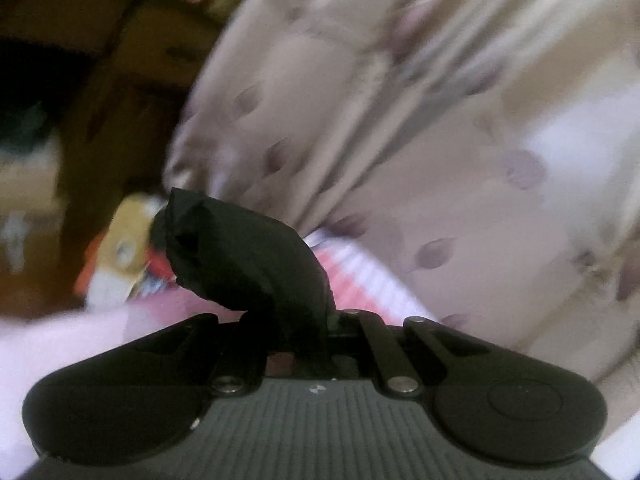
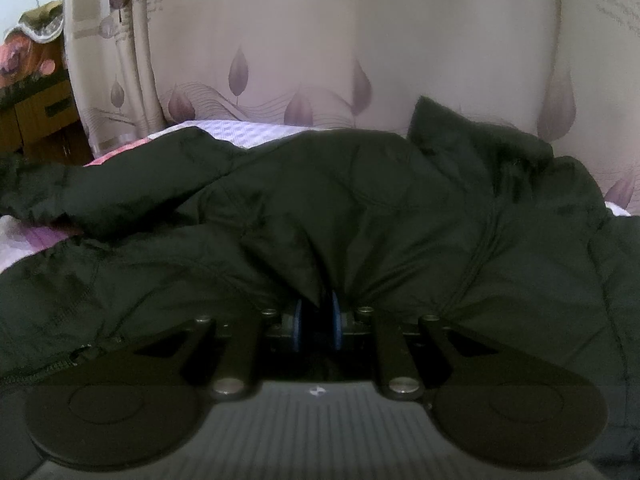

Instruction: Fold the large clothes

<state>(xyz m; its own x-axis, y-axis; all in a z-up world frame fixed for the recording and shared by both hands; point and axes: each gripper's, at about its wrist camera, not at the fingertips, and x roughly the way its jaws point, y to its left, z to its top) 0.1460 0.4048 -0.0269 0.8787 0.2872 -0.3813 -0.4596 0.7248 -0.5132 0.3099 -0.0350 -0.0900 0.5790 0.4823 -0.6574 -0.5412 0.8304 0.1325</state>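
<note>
A: Okay, what does the left wrist view show?

B: The left gripper (image 1: 256,280) has its fingers pressed together on a bit of the black jacket (image 1: 240,256). The cloth sticks up in a bunched lump in front of the camera. Only that end of the jacket shows here.

A: Is there room around it?

B: To the right hangs a beige curtain (image 1: 400,120) with purple leaves, close by. Under the lump is the bed sheet (image 1: 360,276), pink and white. To the left is brown wooden furniture (image 1: 120,100), all blurry, with some small colored things I cannot make out.

A: And the right wrist view?

B: The right gripper (image 2: 318,312) has its fingers nearly together, pinching a fold of the jacket (image 2: 360,208) between two blue pads (image 2: 298,324). The jacket lies spread wide over the bed (image 2: 236,132), filling most of the view. A sleeve reaches out to the left edge. The collar stands up at the back right, against the curtain (image 2: 360,40). A zipper edge runs along the bottom left.

A: Any bare spot?

B: A strip of sheet shows behind the jacket and a patch at the left. A wooden cabinet (image 2: 36,116) stands at the far left.
</note>
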